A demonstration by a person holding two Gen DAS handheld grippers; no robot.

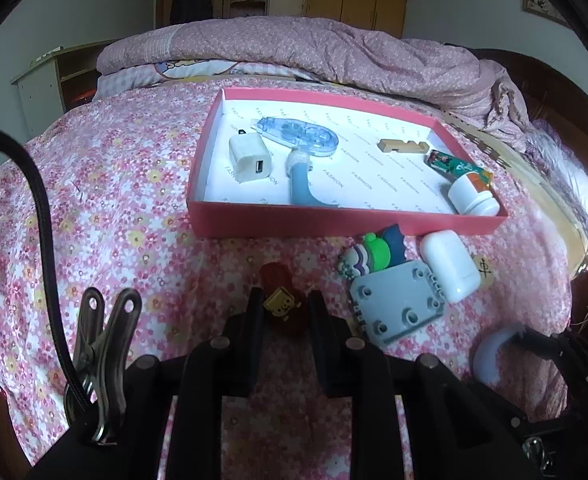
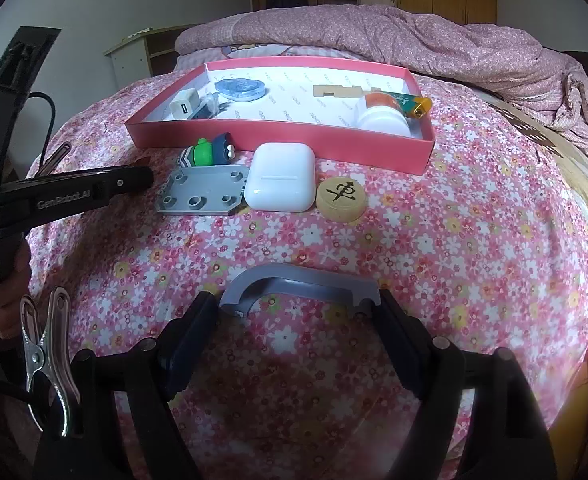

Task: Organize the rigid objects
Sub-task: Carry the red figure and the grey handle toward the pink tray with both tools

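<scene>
A pink box (image 1: 333, 222) (image 2: 278, 138) lies on the flowered bedspread and holds a white charger (image 1: 250, 159), a blue tape dispenser (image 1: 301, 136), a wooden piece (image 1: 403, 146) and a white bottle (image 1: 473, 196). My left gripper (image 1: 284, 306) has its fingers on either side of a dark red toy with a yellow figure (image 1: 284, 306), touching or nearly touching it. My right gripper (image 2: 295, 306) is open around a grey curved plastic part (image 2: 301, 282). In front of the box lie a grey studded plate (image 2: 202, 194), a white earbud case (image 2: 280, 178), a round chess piece (image 2: 341, 196) and a green and blue toy (image 2: 210, 152).
A rumpled pink quilt (image 1: 313, 46) is piled behind the box. The bed's wooden frame runs along the right edge (image 2: 573, 172). A metal clip hangs beside each gripper (image 1: 98, 356) (image 2: 46, 360). A shelf unit (image 1: 54, 76) stands at the far left.
</scene>
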